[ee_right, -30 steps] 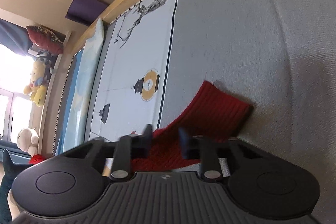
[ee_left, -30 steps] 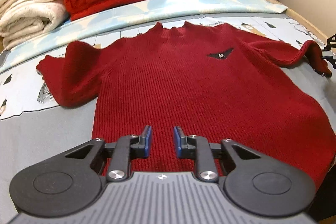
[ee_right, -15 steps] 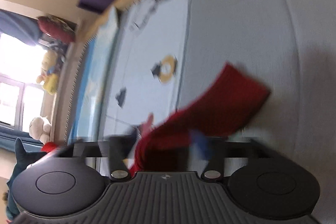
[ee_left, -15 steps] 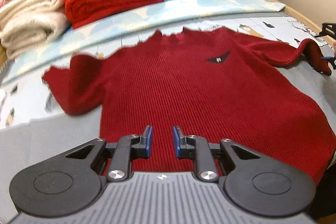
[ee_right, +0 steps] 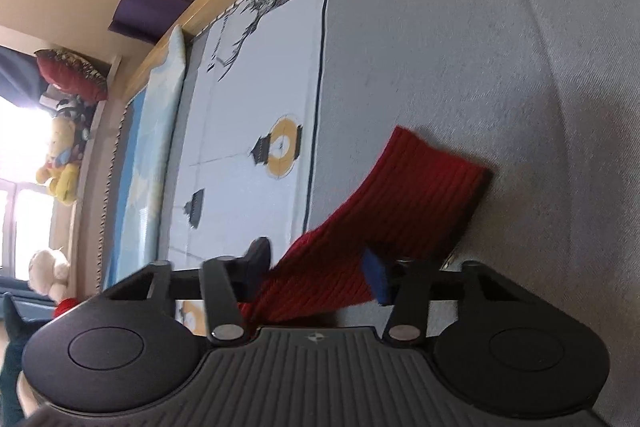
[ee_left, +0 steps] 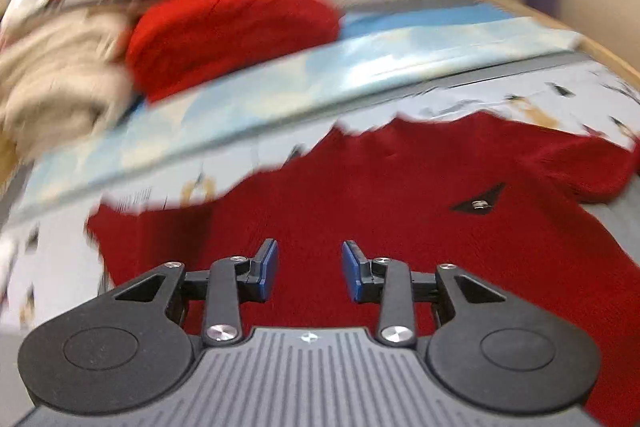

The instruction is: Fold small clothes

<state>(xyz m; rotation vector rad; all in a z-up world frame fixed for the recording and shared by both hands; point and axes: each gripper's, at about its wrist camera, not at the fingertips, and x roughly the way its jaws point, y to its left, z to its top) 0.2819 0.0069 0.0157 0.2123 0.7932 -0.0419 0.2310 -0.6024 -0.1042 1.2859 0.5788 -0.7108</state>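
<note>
Red knit, one sweater [ee_left: 400, 227] lies flat on the bed [ee_right: 480, 47], filling the left view's centre and right, where the left tool [ee_left: 308, 269], jaws just widened, hangs released above it. Lower centre in the right view, its one visible sleeve [ee_right: 400, 211] runs between the right tool's [ee_right: 316, 273] just-narrowed jaws; grip unclear, bare grey bed beyond

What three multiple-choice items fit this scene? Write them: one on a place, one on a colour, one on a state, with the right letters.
1. The sweater lies:
A on the bedcover
B on a chair
C in a basket

2. The sweater is:
A blue
B red
C beige

3. The sweater's body is:
A rolled up
B folded in half
C spread out flat

1 A: bedcover shows all around it.
2 B: red knit in both views.
3 C: chest and badge lie open, no fold made yet.
</note>
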